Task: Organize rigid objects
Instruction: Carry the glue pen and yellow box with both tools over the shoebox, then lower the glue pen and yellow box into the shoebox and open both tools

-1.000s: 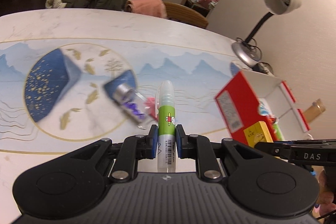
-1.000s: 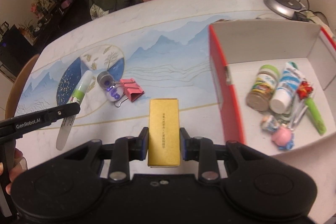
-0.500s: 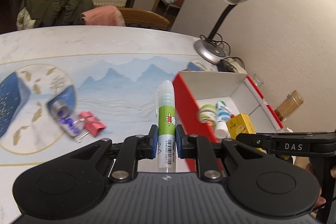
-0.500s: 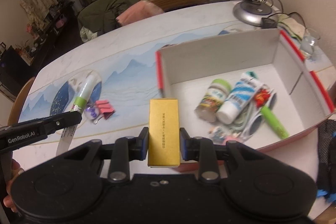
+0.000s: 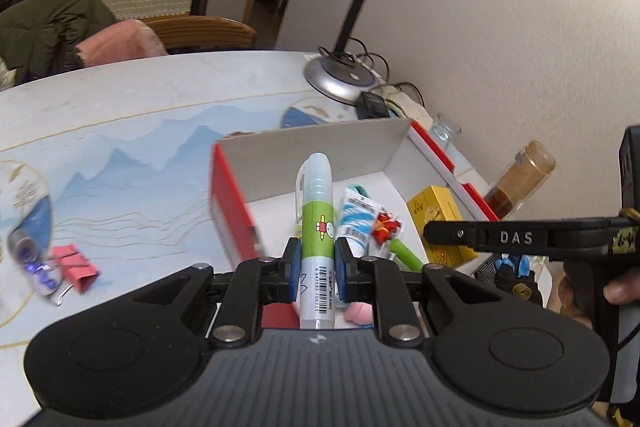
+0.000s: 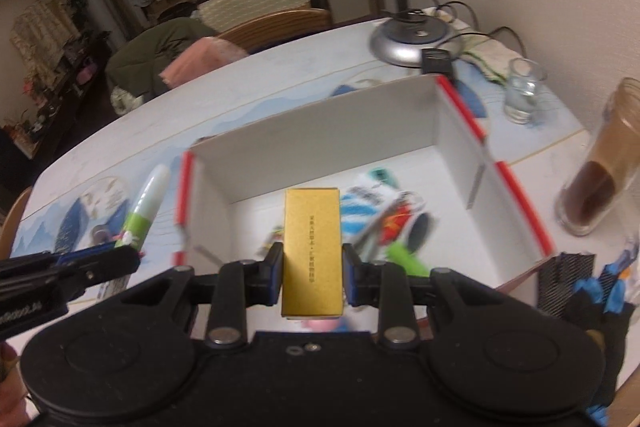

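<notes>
Left fingers (image 5: 316, 263): clenched on my green glue pen (image 5: 317, 223), held above the red-and-white box (image 5: 328, 151).
Right fingers (image 6: 313, 273): gripping my gold carton (image 6: 312, 247), over the box's open inside.
Worktop (image 5: 132, 115): red binder clip (image 5: 76, 265) beside the box.

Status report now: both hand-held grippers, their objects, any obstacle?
Left hand-held gripper shut on glue pen. Right hand-held gripper shut on gold box. Both over red box; clutter inside.

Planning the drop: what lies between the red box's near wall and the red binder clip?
Left wrist view: only bare table mat between red box and binder clip.
</notes>
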`<state>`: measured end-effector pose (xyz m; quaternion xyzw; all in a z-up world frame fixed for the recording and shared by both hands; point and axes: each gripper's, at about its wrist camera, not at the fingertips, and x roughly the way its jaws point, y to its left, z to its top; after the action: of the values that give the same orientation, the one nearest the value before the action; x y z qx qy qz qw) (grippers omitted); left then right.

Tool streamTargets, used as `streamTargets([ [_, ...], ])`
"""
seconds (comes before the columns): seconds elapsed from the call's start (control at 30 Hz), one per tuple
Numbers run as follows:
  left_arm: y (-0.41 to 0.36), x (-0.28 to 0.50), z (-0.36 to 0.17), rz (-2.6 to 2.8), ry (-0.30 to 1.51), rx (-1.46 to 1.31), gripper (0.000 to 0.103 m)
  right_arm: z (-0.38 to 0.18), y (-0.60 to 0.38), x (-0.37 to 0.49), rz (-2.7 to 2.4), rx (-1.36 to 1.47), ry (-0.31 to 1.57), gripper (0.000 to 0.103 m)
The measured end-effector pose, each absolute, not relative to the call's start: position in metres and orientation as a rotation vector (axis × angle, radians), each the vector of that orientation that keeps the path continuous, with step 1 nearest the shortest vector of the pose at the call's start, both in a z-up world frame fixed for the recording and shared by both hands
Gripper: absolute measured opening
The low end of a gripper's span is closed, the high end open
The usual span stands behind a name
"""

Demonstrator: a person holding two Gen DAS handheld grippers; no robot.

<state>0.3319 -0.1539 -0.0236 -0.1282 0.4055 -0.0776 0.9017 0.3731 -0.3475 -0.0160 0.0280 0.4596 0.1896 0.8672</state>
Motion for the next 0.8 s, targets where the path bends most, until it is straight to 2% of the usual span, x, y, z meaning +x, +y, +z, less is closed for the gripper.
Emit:
streamTargets([
  [0.37, -0.198, 0.381, -0.054, -0.160, 0.926, -0.194, 0.017, -0.037, -0.386, 0.417, 0.319, 0.037, 0.985, 0.028],
  [0.8, -0.224, 0.418, -0.080, -0.144, 0.991, -0.150, 0.017, -0.062, -0.380, 0.462, 0.311, -0.014, 1.028, 0.028],
])
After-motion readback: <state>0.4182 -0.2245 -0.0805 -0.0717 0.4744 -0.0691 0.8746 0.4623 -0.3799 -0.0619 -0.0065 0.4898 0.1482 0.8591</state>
